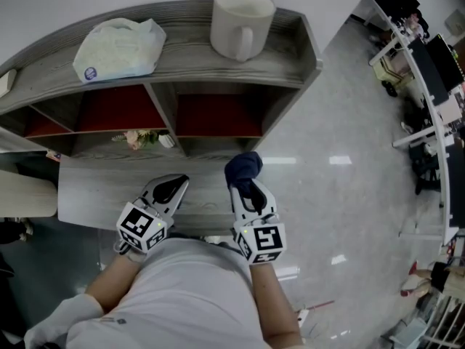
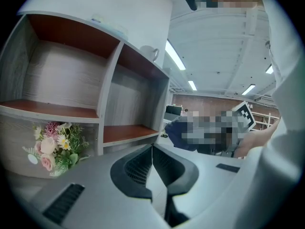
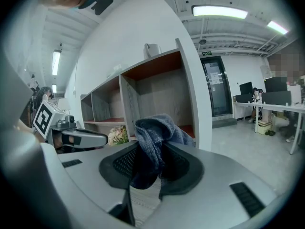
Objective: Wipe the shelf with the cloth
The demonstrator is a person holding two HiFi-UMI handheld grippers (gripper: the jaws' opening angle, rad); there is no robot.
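Fingers [image 2: 136, 168] of the left gripper [image 1: 174, 185] are clenched tip to tip with nothing between them. That gripper hangs above the grey lower board [image 1: 94, 195] of the shelf [image 1: 185, 20] and points toward twelve o'clock in the head view. At eleven o'clock from it, a small bunch of flowers [image 1: 136, 138] lies at the back of the board, under the red-lined compartments.

Just beside it, at three o'clock, the right gripper [image 1: 247, 186] points the same way. Its fingers [image 3: 183, 168] are grasping the dark blue cloth [image 1: 243, 166]. The cloth is pinched in a bunch between them and bulges out past the tips toward twelve o'clock, over the right end of the lower board. Whether the cloth touches the wood cannot be told. The two grippers are apart and level with each other, and the person's arms run back from them toward six o'clock.

On the shelf's top, a white plastic bag [image 1: 120, 48] lies toward the left end. A white mug [image 1: 241, 22] stands upright near the right end, at two o'clock from the bag and well apart from it, with its handle turned toward six o'clock.

Right of the shelf is a glossy grey floor [image 1: 341, 195]. Desks with dark monitors [image 1: 429, 64] stand at the head view's two o'clock edge.
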